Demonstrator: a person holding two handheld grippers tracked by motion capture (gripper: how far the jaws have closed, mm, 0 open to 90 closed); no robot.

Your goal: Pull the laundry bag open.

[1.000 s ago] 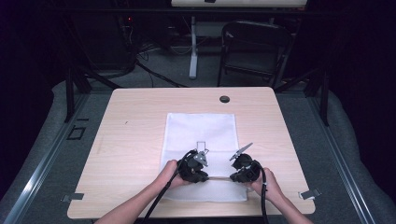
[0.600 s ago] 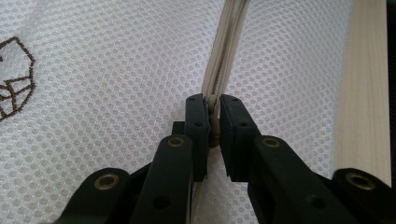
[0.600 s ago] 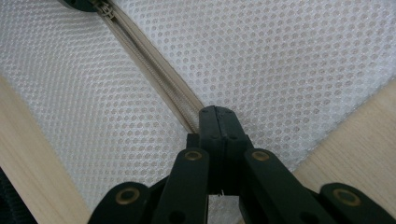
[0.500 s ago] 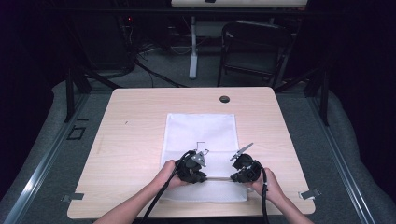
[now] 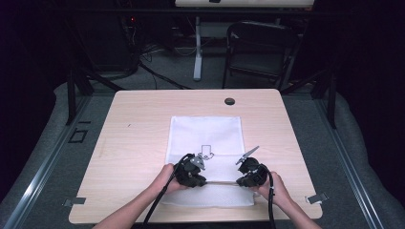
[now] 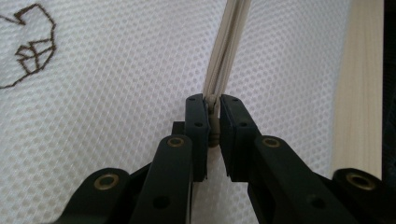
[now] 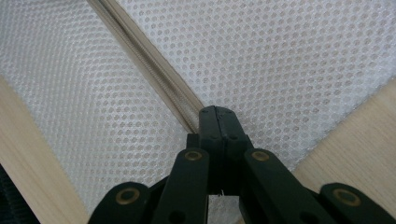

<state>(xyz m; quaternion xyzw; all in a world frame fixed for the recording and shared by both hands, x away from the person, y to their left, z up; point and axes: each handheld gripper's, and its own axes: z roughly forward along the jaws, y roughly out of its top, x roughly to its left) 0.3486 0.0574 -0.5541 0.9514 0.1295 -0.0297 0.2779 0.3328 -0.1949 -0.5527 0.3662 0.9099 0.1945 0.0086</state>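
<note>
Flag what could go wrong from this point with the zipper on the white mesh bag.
1. The left hand-held gripper pinches only the small zipper pull; it could slip out under a tug.
2. The right hand-held gripper is shut on the edge of the zipper tape; if that grip slides, the mesh bag may bunch instead of the zipper running.
3. The bag lies loose on the table, so uneven pulling might drag it toward the near edge.
</note>
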